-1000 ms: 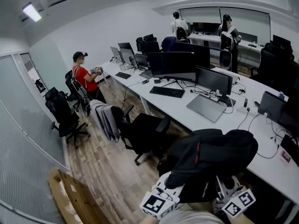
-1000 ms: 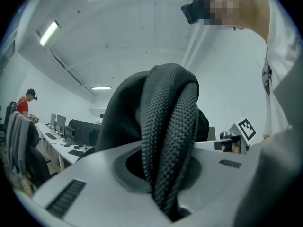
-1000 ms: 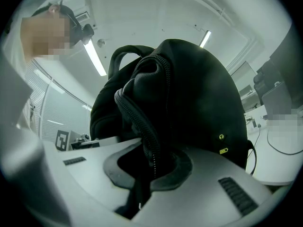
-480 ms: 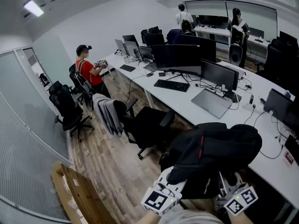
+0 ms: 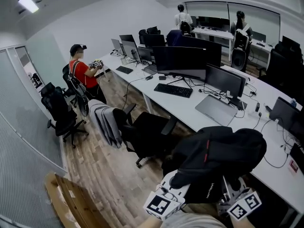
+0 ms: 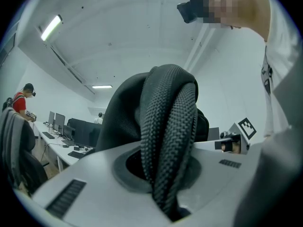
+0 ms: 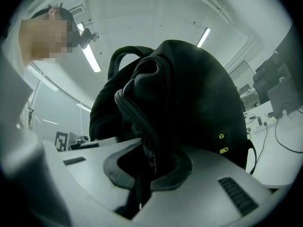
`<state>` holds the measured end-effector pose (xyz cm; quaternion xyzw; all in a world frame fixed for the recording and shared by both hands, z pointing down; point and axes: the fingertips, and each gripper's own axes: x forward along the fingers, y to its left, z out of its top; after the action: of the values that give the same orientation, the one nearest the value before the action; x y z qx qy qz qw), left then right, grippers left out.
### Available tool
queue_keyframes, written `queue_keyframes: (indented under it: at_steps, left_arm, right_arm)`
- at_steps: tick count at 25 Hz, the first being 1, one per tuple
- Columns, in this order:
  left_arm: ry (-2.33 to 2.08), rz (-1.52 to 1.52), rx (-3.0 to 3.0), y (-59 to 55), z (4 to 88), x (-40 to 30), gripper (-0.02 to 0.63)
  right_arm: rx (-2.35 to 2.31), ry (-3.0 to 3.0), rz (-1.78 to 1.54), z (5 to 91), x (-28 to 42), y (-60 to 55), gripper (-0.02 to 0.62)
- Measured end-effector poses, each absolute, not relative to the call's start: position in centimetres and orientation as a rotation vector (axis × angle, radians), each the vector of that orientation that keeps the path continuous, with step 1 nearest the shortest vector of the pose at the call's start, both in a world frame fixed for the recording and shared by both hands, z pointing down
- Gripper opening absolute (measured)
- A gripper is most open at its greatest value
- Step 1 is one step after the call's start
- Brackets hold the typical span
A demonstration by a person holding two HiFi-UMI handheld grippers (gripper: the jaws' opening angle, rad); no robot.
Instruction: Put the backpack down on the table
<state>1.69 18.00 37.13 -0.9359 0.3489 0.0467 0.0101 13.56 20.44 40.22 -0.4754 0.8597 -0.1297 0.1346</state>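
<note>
No legible text or numbers. Backpack (image 7: 203,89): two small yellow marks (image 7: 221,143) just beyond the right gripper (image 7: 147,174), possibly a logo and tag; unreadable. Marker cubes (image 5: 161,205): black-and-white square patterns, no characters.

Holds both grippers side by side along the bottom edge of the head view: left gripper (image 5: 171,194) at lower centre, right gripper (image 5: 233,197) further right, marker cubes (image 5: 161,206) turned up toward the camera. Points both roughly level, away from the body. Clamps the left jaws, almost together, on a woven backpack strap (image 6: 168,141) at the middle of the left gripper view. Pinches a zipped edge (image 7: 142,126) of the backpack the same way in the right jaws. Shows a pale shirt (image 5: 190,221) at the very bottom, between the two.
</note>
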Motion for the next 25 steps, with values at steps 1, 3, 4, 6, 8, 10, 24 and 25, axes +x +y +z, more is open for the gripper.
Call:
queue_keyframes:
  at_steps: [1,3,4,6,8,10,24,25]
  left_arm:
    - [1.084,0.152,-2.925,17.1,37.1,1.2,0.029]
    - [1.075,0.155,-2.927,15.4,37.1,0.0,0.029]
    - [1.068,0.16,-2.931,14.6,37.0,-0.6,0.029]
    - [1.055,0.185,-2.95,13.2,36.6,-1.8,0.029]
    - [1.05,0.199,-2.959,11.9,36.5,-3.1,0.029]
    - [1.047,0.194,-2.946,10.6,36.7,-4.4,0.029]
    - [1.14,0.168,-2.949,3.1,37.6,-8.7,0.029]
    - [1.152,0.169,-2.954,2.4,37.8,-8.5,0.029]
  right_arm:
    - [-1.383,2.489,-0.372,40.1,13.0,19.6,0.029]
    - [-1.394,2.484,-0.365,40.0,11.9,17.9,0.028]
    - [-1.4,2.482,-0.363,39.9,11.2,17.2,0.029]
    - [-1.409,2.48,-0.361,39.8,9.9,15.8,0.028]
    - [-1.412,2.48,-0.36,39.8,8.6,14.5,0.028]
    - [-1.412,2.481,-0.357,39.8,7.4,13.3,0.028]
    - [-1.376,2.529,-0.427,40.6,3.1,5.5,0.028]
    - [-1.371,2.534,-0.435,40.7,3.3,4.8,0.028]
